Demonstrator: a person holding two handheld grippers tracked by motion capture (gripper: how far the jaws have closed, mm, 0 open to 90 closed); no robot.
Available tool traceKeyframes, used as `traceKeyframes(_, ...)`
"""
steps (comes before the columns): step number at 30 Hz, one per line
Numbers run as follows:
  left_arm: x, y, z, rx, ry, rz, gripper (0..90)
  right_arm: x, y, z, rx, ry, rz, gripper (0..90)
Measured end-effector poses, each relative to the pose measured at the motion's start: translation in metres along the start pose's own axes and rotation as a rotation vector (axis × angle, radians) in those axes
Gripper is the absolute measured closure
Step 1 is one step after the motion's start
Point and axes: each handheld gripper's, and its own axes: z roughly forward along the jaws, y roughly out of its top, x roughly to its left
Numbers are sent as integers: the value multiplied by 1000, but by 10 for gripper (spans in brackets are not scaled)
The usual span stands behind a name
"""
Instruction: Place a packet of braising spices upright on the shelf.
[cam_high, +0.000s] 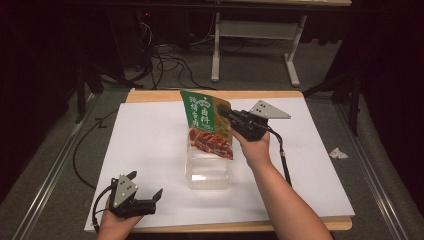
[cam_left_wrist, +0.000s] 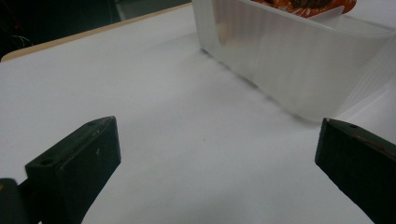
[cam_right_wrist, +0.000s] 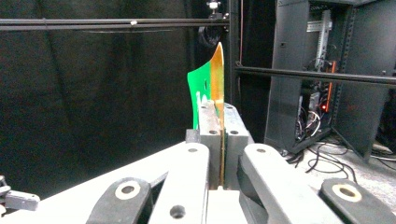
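Tongs on the left (cam_high: 148, 195) sit low at the near left corner of the table (cam_high: 150, 135), held in the person's left hand (cam_high: 116, 220). Their two black jaws stand wide apart with nothing between them; in the left gripper view only bare white table surface (cam_left_wrist: 177, 140) lies in the gap. A grey three-cornered plate rides on top of them, and a black cable loops away from them over the table's near left edge.

Ahead of these left tongs and off to their right stands a clear plastic container (cam_high: 209, 170), upright on the white surface and well apart from the jaws. In the left gripper view its frosted wall (cam_left_wrist: 289, 60) rises just beyond the right jaw, with orange print showing over its rim.

A green food pouch (cam_high: 207, 125) with white characters and a picture of browned meat stands with its lower end in the container, leaning a little to the left, its upper part rising well above the rim.

Right tongs (cam_high: 222, 114) come in from the right of the pouch, held in the person's right hand (cam_high: 255, 147), and are clamped on the pouch's upper right edge. In the right gripper view the jaws are pressed together with the thin green and orange edge of the pouch (cam_right_wrist: 212, 79) pinched upright between them.

A small crumpled white scrap (cam_high: 338, 153) lies on the floor beyond the table's right edge, well away from the right tongs.
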Motion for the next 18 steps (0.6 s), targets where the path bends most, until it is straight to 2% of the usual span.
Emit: traceKeyframes(18,-1,0,0,5,-4,12,6,4,-4,5,6,-6,-30,900)
